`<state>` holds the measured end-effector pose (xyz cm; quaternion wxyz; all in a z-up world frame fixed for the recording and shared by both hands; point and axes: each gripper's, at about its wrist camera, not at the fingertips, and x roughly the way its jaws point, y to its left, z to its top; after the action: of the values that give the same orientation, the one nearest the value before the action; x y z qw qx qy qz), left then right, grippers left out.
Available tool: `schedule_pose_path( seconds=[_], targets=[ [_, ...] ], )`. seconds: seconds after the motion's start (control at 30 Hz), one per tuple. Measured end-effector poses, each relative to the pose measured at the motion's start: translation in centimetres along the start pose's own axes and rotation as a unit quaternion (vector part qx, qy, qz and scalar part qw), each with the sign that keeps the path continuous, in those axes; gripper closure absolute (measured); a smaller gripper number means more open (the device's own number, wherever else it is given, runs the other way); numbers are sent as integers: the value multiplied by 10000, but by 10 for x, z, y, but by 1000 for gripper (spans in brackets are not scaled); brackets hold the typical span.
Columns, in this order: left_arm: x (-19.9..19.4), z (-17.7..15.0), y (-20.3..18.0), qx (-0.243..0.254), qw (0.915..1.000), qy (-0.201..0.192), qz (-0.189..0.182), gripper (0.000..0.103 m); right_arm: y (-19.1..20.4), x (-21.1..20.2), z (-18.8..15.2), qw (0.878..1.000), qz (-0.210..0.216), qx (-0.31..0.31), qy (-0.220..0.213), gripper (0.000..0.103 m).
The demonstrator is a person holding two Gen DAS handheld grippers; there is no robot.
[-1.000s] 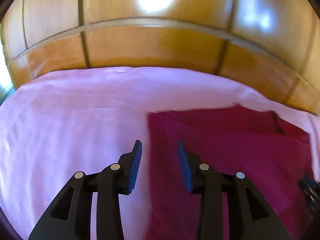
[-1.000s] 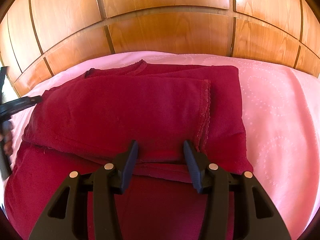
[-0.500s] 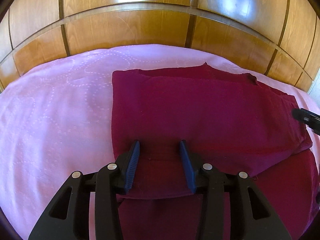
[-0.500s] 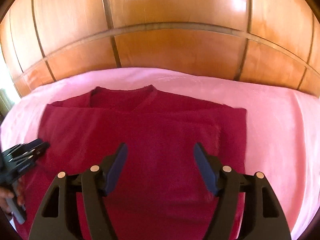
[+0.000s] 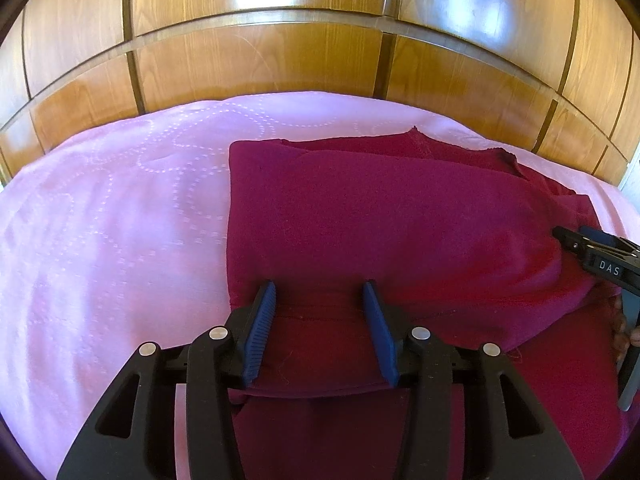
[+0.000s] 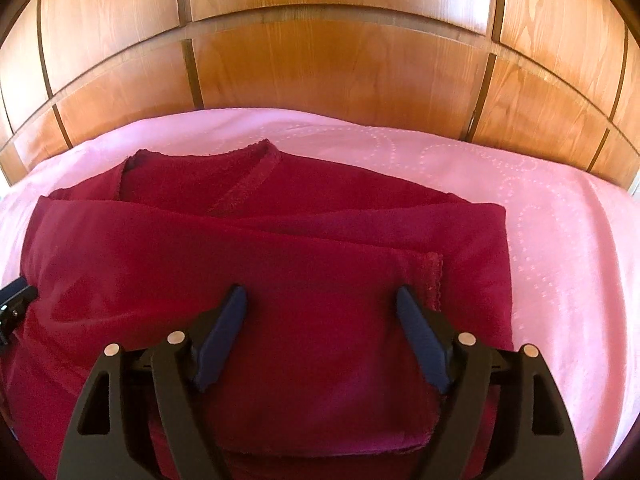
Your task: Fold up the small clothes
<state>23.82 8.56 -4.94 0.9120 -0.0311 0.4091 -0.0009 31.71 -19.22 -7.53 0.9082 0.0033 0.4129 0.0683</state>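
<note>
A dark red garment point(image 5: 400, 220) lies partly folded on the pink bed cover point(image 5: 120, 220). Its sleeve parts are folded over the body and its neckline point(image 6: 248, 184) points toward the headboard. My left gripper point(image 5: 319, 292) is open and empty, just above the garment's left side near a folded edge. My right gripper point(image 6: 320, 298) is open wide and empty, above the garment's right side beside a lace-trimmed hem point(image 6: 434, 280). The right gripper's tip also shows in the left wrist view point(image 5: 592, 248), and the left gripper's tip shows in the right wrist view point(image 6: 14, 300).
A glossy wooden headboard point(image 5: 320, 40) of panels runs along the far edge of the bed. Pink quilted cover point(image 6: 560, 240) spreads to the left and right of the garment. A hand point(image 5: 620, 328) holds the right gripper at the frame edge.
The left gripper swung right, over the garment, and opened a little. The right gripper opened wider and drew back over the folded garment, which now lies flatter.
</note>
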Motion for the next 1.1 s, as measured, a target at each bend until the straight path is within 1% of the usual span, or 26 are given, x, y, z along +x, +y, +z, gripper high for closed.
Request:
schedule_pose_path(
  seconds=[0.1, 0.37, 0.43, 0.5, 0.57, 0.63, 0.7, 0.73, 0.87, 0.97, 1.03, 1.1],
  targets=[
    [0, 0, 0, 7, 10000, -6, 16, 57, 2, -1, 1, 9999, -110, -52, -17, 18],
    [0, 0, 1, 22, 10000, -18, 67, 55, 1, -3, 0, 9998, -169, -73, -16, 17],
    [0, 0, 1, 22, 10000, -16, 72, 54, 2, -4, 2, 9997, -219, -106, -23, 15],
    [0, 1, 3, -6, 10000, -15, 41, 54, 0, -11, 3, 9997, -207, -66, -69, 6],
    [-3, 1, 4, -42, 10000, -32, 39, 52, -7, -24, 0, 9996, -209, 137, -147, 6],
    [-10, 1, 6, -100, 9999, -88, 59, 44, -14, -38, -4, 9993, -87, 332, -166, 6],
    [-24, -2, 10, -217, 9995, -231, 56, 38, -19, -53, -12, 9994, -20, 332, -133, 5],
    [-33, -6, 13, -251, 9993, -283, -5, 38, -20, -58, -17, 9996, -26, 278, -88, 4],
    [-54, -23, 17, -249, 9993, -280, -83, 38, -29, -70, -44, 9995, -93, 148, 264, 4],
    [-70, -38, 16, -208, 9994, -274, -25, 38, -36, -77, -63, 9987, -124, 183, 451, 4],
    [-84, -51, 16, -214, 9993, -277, -108, 38, -43, -85, -77, 9980, -8, 308, 546, 4],
    [-93, -64, 15, -170, 9995, -254, -116, 38, -49, -94, -90, 9974, 54, 410, 593, 3]
  ],
)
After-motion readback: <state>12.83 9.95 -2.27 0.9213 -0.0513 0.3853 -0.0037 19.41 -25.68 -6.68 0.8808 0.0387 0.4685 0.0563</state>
